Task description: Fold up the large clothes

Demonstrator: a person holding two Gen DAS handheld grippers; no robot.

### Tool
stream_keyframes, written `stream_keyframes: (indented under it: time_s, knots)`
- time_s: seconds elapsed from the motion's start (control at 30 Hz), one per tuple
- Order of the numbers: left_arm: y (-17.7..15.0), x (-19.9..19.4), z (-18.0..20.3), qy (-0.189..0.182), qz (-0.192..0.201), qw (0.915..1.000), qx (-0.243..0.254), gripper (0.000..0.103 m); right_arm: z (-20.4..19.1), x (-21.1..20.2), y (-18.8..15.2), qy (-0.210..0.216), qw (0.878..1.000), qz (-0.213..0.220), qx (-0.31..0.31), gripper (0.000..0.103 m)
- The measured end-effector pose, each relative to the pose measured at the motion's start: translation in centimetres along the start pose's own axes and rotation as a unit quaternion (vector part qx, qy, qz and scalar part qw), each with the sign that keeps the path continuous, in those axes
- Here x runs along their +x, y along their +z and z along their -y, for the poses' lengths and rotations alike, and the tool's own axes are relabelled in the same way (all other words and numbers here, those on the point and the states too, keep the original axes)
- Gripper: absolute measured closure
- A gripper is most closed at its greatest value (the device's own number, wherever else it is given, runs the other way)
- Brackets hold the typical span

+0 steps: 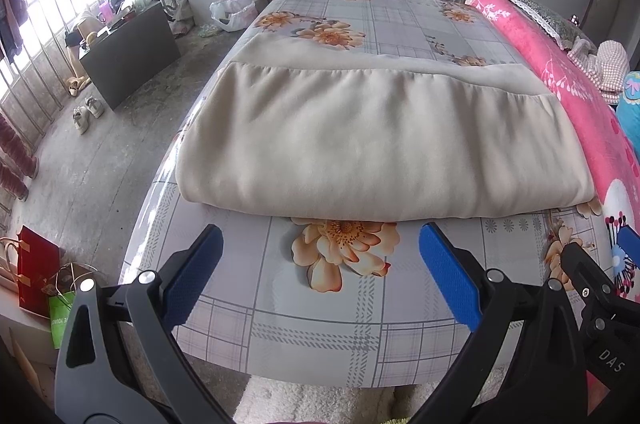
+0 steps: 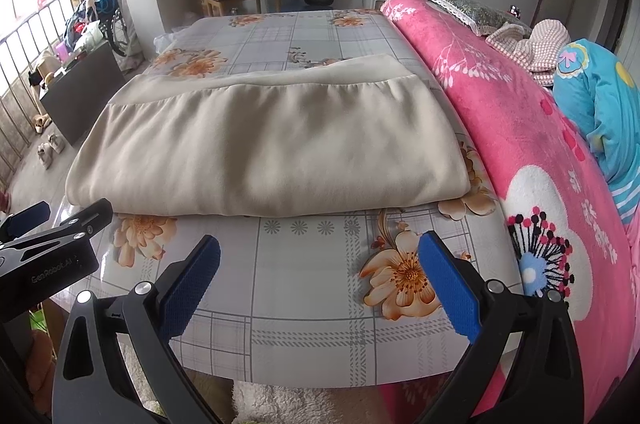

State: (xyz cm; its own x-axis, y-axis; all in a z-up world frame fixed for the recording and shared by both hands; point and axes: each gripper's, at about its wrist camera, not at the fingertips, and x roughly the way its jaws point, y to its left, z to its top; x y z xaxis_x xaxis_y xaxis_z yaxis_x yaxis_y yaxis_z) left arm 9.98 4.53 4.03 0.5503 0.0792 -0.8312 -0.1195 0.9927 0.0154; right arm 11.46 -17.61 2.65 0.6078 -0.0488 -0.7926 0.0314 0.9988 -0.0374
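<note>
Left gripper (image 1: pixel 320 276) fingers (image 1: pixel 448 276) spread wide, nothing between them, hovering over the near strip of the counter (image 1: pixel 320 336). Right gripper (image 2: pixel 320 280) likewise: fingers (image 2: pixel 448 280) wide apart, empty, above the same near edge. Each tool shows at the margin of the other's view, so the two sit side by side, close together.

Counter covered with a glossy grey plaid cloth printed with orange flowers (image 2: pixel 404 280).

Beige garment (image 1: pixel 380 140) lies folded into a broad rectangle across the middle of the counter, its thick folded edge facing the grippers, just beyond the fingertips and not touched by either. A gathered seam runs across its far part, with a flatter beige band past it. In the right wrist view the garment (image 2: pixel 272 144) sits left of centre.

Pink flowered blanket (image 2: pixel 520 128) runs along the right side of the counter, just beside the garment's right edge.
</note>
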Motion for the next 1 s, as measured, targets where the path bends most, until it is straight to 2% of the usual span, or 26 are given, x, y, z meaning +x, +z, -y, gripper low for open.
stream_keyframes:
  time_s: [1.0]
  knots:
    - [0.12, -0.03, 0.01, 0.003, 0.003, 1.0, -0.003, 0.008, 0.25, -0.02, -0.07, 0.003, 1.0, -0.001, 0.002, 0.006]
